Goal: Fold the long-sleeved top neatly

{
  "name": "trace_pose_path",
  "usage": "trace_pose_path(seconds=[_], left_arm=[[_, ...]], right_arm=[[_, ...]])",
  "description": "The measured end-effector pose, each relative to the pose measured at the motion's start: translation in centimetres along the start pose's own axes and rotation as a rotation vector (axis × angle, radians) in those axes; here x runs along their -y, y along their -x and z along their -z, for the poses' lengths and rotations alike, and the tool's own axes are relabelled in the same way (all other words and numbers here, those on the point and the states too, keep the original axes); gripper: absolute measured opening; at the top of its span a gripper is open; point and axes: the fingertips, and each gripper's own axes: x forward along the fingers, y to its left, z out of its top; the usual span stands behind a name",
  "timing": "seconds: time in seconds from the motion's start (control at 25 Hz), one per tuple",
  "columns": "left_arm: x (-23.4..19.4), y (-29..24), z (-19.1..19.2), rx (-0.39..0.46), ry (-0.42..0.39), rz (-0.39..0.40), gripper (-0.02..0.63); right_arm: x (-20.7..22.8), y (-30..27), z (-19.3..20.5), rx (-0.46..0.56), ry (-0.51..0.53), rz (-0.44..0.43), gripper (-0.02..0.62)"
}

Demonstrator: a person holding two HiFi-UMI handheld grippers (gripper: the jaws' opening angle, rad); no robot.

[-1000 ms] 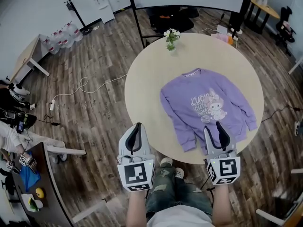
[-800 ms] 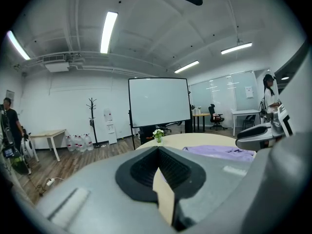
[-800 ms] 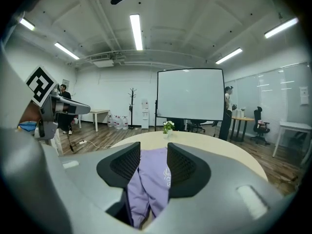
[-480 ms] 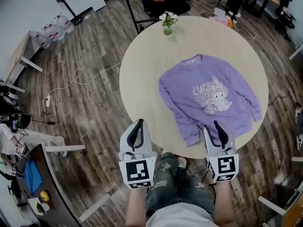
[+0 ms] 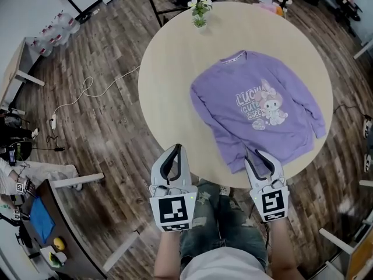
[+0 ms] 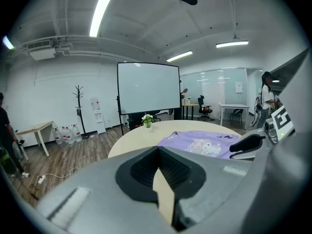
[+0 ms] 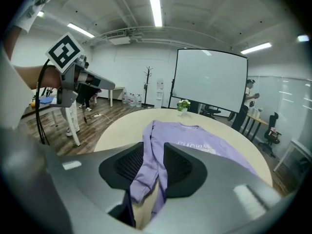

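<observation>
1. A purple long-sleeved top lies spread flat on the round counter, with its hem and one cuff close to the near edge.
2. The right gripper hangs at that edge. Its fingers are apart and have just been closing, with the sleeve showing in the gap, unpinched.
3. The left gripper, fingers together and empty, is at the near rim by the counter's bare left half.
4. A flower pot stands at the far edge, well apart from the top.
</observation>
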Motion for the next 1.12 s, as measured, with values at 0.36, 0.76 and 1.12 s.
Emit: trace_pose_path(seconds=[0.36,0.76,1.12], left_arm=[[1.5,-0.8,3.1,-0.059,-0.001,0.048,0.001],[2.7,-1.0,5.1,-0.091,0.002,0.077,0.001],[3.1,-0.7,6.8,-0.119,0.023,0.083,0.001]], right_arm=[[-2.3,-0.7,3.9,-0.115,0.216,-0.130,0.129],[-4.8,-1.1,7.0,-0.215,0.495,-0.353,0.128],[-6.9,-1.5,10.8,-0.338,0.655,-0.565,0.143]])
